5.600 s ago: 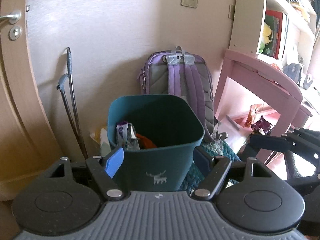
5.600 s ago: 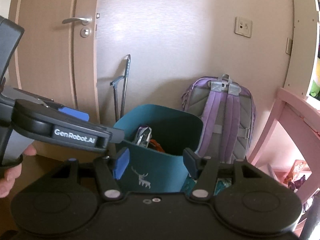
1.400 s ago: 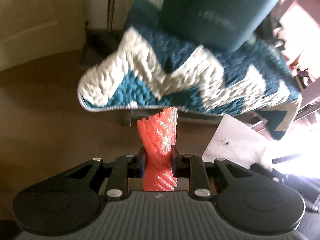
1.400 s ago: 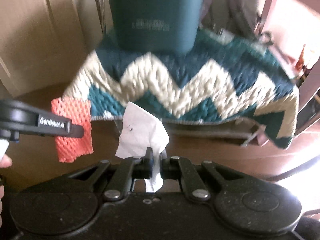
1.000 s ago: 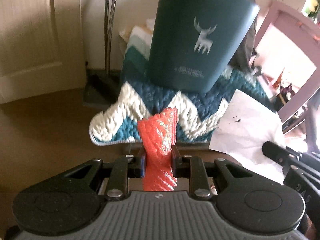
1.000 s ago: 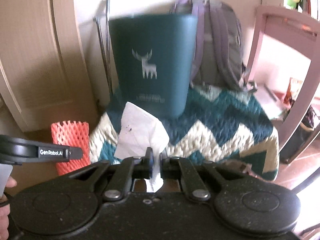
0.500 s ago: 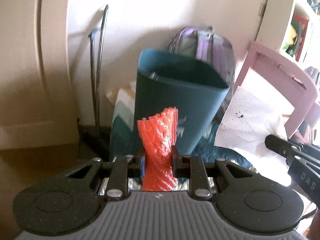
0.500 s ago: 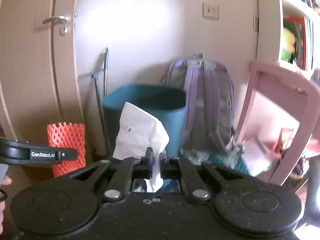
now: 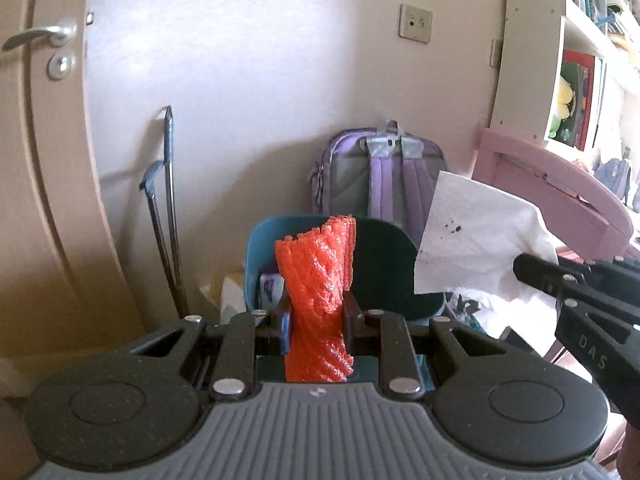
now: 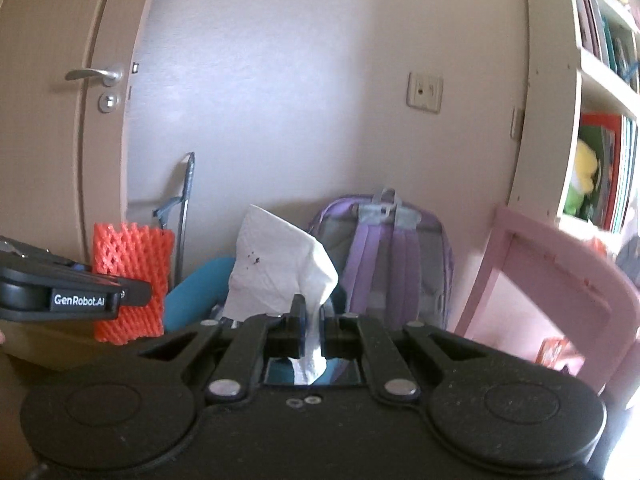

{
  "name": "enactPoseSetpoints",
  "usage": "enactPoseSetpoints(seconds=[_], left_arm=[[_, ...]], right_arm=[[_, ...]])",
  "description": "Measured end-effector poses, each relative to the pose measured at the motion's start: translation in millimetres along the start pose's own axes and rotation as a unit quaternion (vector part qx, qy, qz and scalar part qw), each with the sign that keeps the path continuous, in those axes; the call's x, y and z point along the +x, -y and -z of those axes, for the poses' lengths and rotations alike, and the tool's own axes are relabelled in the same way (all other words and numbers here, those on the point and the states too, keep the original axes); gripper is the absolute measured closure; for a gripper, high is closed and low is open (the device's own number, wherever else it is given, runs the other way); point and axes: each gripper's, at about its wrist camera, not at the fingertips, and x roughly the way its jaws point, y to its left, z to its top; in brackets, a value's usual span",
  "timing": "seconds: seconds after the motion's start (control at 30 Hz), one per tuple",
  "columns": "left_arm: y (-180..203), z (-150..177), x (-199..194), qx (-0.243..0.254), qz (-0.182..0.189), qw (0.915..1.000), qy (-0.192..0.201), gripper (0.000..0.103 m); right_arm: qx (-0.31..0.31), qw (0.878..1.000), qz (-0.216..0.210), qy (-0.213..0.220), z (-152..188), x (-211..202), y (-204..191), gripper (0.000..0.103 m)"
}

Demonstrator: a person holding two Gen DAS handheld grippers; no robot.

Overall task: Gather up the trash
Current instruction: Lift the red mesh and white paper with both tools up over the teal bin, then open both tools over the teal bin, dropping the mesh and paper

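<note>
Door (image 9: 36, 168) and wall (image 9: 248, 72): the backdrop, with a bookshelf (image 9: 576, 80) and pink desk frame (image 9: 560, 184) at the right. Purple backpack (image 9: 380, 176): leans on the wall, just behind the bin. Teal bin (image 9: 384, 264): the target, open mouth facing up, some rubbish already inside; it stands ahead of and below both tools.

White tissue (image 10: 276, 272): a crumpled sheet with dark specks, rising upright out of the right tool (image 10: 311, 322), whose jaws are pressed nearly together on its lower end. In the left wrist view the sheet hangs beside the bin's right rim, not over the mouth.

Orange foam net (image 9: 318, 280): a twisted sleeve, long axis upright, pinched at its waist by the left tool (image 9: 316, 322), whose jaws stand only slightly apart around it. It lines up directly with the bin's mouth.

Judgement: the left tool appears better aligned with the bin, so its net looks ready to be carried forward and dropped first; the right tool seems to need a shift toward the left before its tissue sits over the opening.
</note>
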Motion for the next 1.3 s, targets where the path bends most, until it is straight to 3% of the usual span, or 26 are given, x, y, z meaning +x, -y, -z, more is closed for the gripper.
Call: enactPoseSetpoints(seconds=[0.27,0.57,0.87,1.07,1.2,1.3], left_arm=[[0.3,-33.5,48.8,0.007,0.007,0.9999,-0.008,0.080],[-8.7,-56.6,122.8,-0.004,0.007,0.9984,-0.056,0.080],[-11.2,-41.9,189.2,-0.012,0.011,0.9925,-0.121,0.080],[-9.1,-25.9,210.8,0.000,0.013,0.9873,-0.158,0.080],[-10.1,-22.0,218.5,0.000,0.013,0.9839,-0.178,0.079],[-12.8,-18.9,221.3,-0.007,0.011,0.9816,-0.190,0.072]], right_arm=[[-0.015,1.000,0.013,-0.010,-19.8,51.3,10.4,0.099],[-0.029,0.997,0.015,-0.068,-15.4,121.1,7.9,0.098],[-0.056,0.989,-0.007,-0.133,4.4,170.9,-7.2,0.098],[-0.060,0.983,-0.036,-0.169,16.2,186.8,-10.0,0.096],[-0.046,0.982,-0.047,-0.177,20.3,189.3,-7.6,0.089],[-0.035,0.981,-0.056,-0.181,22.5,189.4,-4.9,0.081]])
